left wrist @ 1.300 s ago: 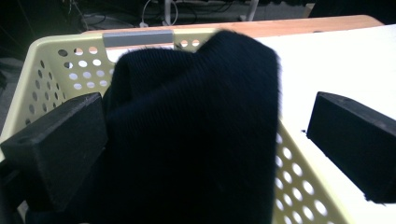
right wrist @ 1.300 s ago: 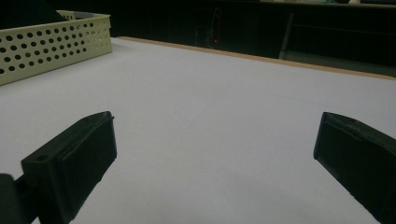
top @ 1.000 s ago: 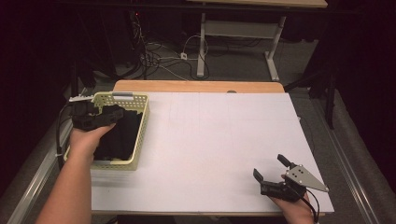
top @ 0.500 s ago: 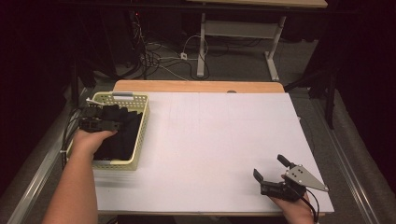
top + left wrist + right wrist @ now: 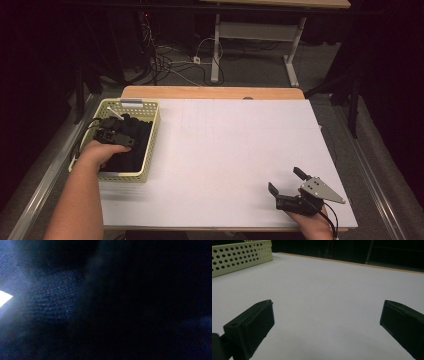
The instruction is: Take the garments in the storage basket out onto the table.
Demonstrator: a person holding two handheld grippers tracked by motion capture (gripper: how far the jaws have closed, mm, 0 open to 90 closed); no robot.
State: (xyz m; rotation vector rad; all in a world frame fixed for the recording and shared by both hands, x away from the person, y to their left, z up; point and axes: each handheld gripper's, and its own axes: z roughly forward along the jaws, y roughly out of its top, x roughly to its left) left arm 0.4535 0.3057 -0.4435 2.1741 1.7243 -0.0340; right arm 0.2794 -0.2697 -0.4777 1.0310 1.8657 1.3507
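We have the left gripper (image 5: 119, 131) down in the basket (image 5: 150, 145) among dark cloth (image 5: 131, 150), jaws' state unclear, right gripper (image 5: 289, 186) idle right of basket, jaws wide, empty; next: grip and lift.

Dark ribbed fabric (image 5: 53, 305), seemingly pressed right against the lens.

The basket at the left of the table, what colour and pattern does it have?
Pale yellow basket with rows of small round holes; clearest in the right gripper view.

Beyond my worktop's (image 5: 235, 150) far wooden edge I see tangled cables (image 5: 167, 60) and a table frame (image 5: 255, 32) on the floor.
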